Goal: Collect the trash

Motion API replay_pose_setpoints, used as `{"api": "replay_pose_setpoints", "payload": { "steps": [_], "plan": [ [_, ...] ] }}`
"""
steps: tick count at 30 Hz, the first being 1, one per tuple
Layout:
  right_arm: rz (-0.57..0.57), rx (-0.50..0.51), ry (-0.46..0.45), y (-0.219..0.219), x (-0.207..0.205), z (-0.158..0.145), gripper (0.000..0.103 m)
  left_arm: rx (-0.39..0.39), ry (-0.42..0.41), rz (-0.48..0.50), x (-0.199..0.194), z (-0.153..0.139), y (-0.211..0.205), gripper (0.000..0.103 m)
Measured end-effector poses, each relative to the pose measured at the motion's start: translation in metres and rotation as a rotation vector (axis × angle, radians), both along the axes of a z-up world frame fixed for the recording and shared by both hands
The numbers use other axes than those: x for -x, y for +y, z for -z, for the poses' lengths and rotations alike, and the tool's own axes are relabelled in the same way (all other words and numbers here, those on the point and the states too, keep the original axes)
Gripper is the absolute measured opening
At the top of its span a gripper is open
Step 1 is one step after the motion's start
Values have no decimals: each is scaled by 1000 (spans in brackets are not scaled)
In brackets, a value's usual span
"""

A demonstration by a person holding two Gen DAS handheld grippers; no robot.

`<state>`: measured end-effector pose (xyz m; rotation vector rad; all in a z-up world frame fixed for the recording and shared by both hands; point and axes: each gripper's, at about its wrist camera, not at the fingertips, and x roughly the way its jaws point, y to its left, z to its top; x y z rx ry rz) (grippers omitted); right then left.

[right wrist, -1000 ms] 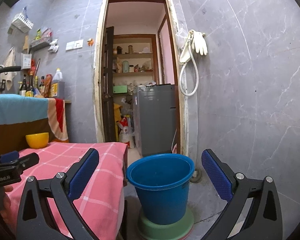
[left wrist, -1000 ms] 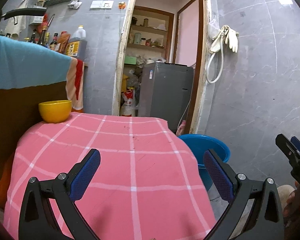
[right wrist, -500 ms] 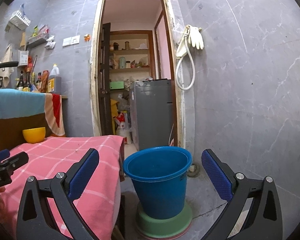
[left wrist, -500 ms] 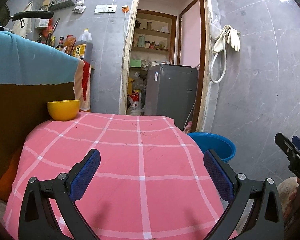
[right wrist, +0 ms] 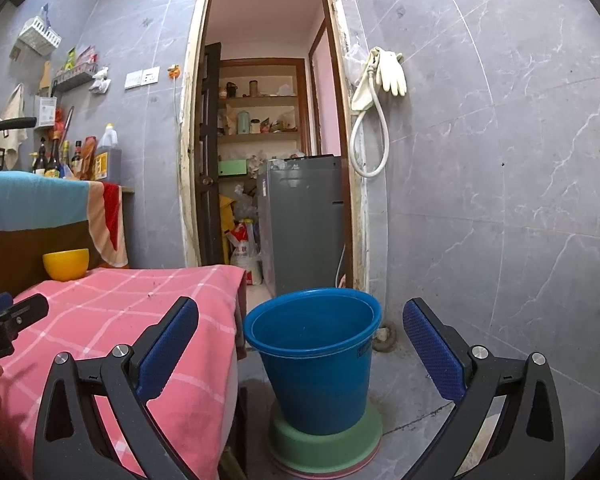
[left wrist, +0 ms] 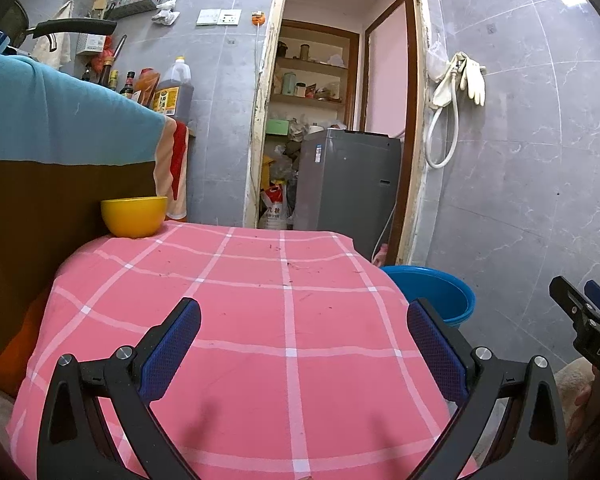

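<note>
Left gripper [left wrist: 304, 328]: jaws spread wide, nothing held, poised above the pink checked tablecloth [left wrist: 260, 320]; no contact with the cloth is seen. Right gripper [right wrist: 300, 332]: jaws likewise spread wide and empty, held beside the table's edge and aimed over the blue bucket [right wrist: 316, 356], which is framed between the blue pads [right wrist: 166, 350]. Bucket: upright on the floor, seated on a green round base [right wrist: 326, 440], set just beside the table's right edge, presumably so that refuse can be dropped or swept straight in; its interior appears empty as far as it is shown. Trash: no distinct item is visible; only small dark specks [left wrist: 292, 266] are scattered over the far half of the cloth, too small to identify. Yellow bowl [left wrist: 134, 216]: upright at the far left corner of the table, against a cloth-draped brown surface [left wrist: 40, 200]. Background: open doorway, grey appliance [left wrist: 348, 184], shelves, rubber gloves [left wrist: 470, 76] hung on the tiled wall. Status is judged as searching or finishing, with nothing gripped.
</note>
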<state>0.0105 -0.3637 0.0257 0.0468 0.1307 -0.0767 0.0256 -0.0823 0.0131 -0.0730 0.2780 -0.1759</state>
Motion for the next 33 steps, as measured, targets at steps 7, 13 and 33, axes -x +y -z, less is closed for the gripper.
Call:
{"api": "replay_pose_setpoints", "payload": {
  "steps": [7, 13, 33],
  "plan": [
    [2, -1, 2, 0, 0, 1, 103, 0, 0, 1, 0, 0, 0, 101],
    [1, -1, 2, 0, 0, 2, 103, 0, 0, 0, 1, 0, 0, 101],
    [2, -3, 2, 0, 0, 1, 103, 0, -2, -2, 3, 1, 1, 101]
  ]
}}
